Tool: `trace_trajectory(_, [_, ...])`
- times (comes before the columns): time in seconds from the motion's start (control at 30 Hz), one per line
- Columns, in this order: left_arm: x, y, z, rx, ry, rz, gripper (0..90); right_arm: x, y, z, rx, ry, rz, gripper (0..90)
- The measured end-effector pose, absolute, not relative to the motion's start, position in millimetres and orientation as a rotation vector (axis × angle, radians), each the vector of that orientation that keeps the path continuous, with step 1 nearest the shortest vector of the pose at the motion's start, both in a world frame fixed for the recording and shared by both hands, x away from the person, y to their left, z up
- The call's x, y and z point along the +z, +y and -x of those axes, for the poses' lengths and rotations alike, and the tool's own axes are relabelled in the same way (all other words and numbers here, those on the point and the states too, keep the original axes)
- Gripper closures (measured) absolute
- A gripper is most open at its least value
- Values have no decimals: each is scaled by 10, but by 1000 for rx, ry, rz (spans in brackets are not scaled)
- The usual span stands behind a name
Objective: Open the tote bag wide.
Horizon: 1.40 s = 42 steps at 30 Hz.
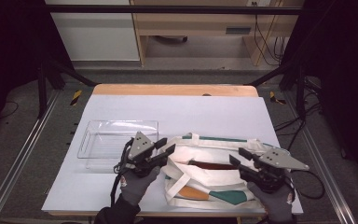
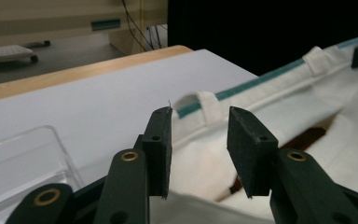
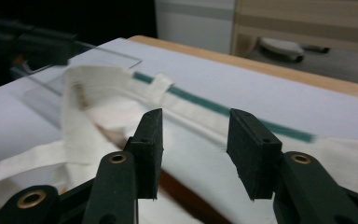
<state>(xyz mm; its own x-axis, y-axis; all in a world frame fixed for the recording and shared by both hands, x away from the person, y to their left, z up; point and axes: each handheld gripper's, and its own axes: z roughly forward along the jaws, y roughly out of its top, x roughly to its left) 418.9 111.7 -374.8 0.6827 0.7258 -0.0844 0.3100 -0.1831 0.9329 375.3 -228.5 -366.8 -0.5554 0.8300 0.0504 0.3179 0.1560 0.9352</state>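
A white canvas tote bag (image 1: 200, 156) with green trim and orange and teal patches lies on the white table top (image 1: 177, 109), its mouth gaping to show a dark brown inside. My left gripper (image 1: 166, 145) hovers at the bag's left edge, jaws apart. In the left gripper view the left gripper (image 2: 199, 114) has nothing pressed between its pads and the bag's rim (image 2: 279, 98) lies beyond them. My right gripper (image 1: 237, 156) stands at the bag's right side, also open. In the right gripper view the right gripper (image 3: 196, 116) looks over the bag's green-striped rim (image 3: 121, 93), gripping nothing.
A clear plastic tray (image 1: 121, 122) sits on the table just left of the bag, close behind my left gripper; it also shows as the clear tray (image 2: 23, 158) and the tray's far corner (image 3: 107, 53). The table's far wooden edge (image 1: 175, 89) borders open floor. Metal rails run along both sides.
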Motion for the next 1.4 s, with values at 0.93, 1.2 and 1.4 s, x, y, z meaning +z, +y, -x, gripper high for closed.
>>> trace_trajectory(0.93, [-4214, 764, -3959, 383, 700, -2042, 444, -3771, -2820, -4321, 1069, 2006, -1230, 332])
trace_trajectory(1.2, [-4391, 685, -3902, 378, 707, -2087, 373, -4143, -2796, -4319, 1011, 2115, -1190, 318])
trace_trajectory(1.4, [-4442, 669, -3912, 361, 723, -2091, 357, -4281, -2726, -4315, 897, 2137, -1158, 519])
